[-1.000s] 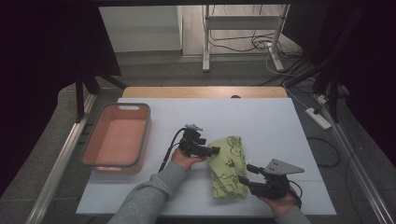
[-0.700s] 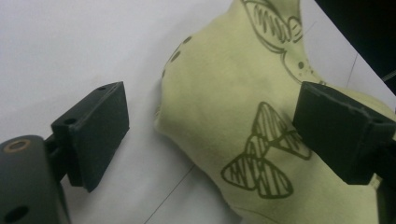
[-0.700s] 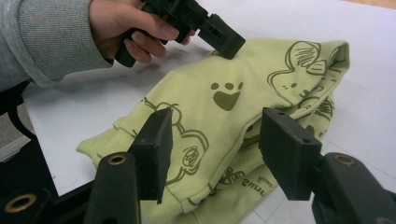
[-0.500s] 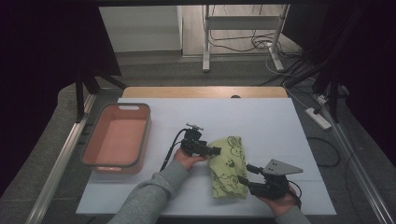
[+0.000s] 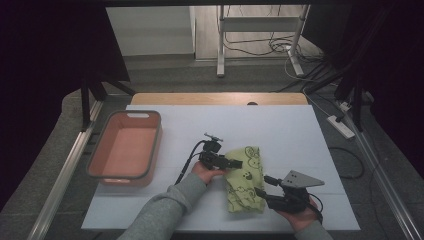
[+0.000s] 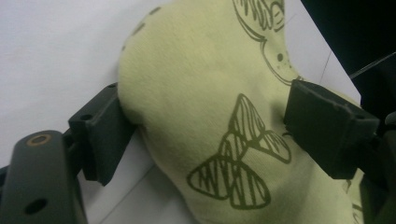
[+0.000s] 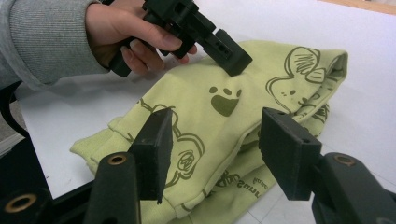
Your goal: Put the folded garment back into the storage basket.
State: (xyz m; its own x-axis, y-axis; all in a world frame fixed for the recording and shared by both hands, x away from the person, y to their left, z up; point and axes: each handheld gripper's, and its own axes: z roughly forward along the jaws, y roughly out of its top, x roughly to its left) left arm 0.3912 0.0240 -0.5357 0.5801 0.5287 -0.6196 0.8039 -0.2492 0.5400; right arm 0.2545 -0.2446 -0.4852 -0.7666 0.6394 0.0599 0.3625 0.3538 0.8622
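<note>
1. From the high view I see the white table (image 5: 310, 135) with a folded yellow-green garment (image 5: 244, 180) lying flat a little right of its middle, near the front edge. My left gripper (image 5: 235, 163) sits at the garment's upper left edge, pointing right across it, with the left hand (image 5: 207, 172) wrapped round its body. My right gripper (image 5: 261, 192) rests at the garment's lower right, pointing left, with its grey three-cornered plate (image 5: 301, 179) on top. A salmon-coloured bin (image 5: 127, 149) stands well apart at the left of the table.

2. In the left gripper view my jaws straddle a rounded fold of the garment (image 6: 219, 116), the printed butterfly (image 6: 238, 158) lying between them. The left pad touches the fold's edge; the right pad lies against the cloth's far side. The jaws have just been closing a little, with the cloth between them, but they stand wide and I see no pinch in the fabric, so I read them as not yet clamped.

3. In the right gripper view my jaws are spread apart, hovering just over the near part of the garment (image 7: 224, 116) without squeezing it; cloth shows in the gap, and I cannot tell whether the pads touch it. Farther off, the left gripper (image 7: 233, 58) presses its tip down on the cloth beside a dark paw print (image 7: 224, 101), held by the hand in a grey sleeve (image 7: 42, 37).
</note>
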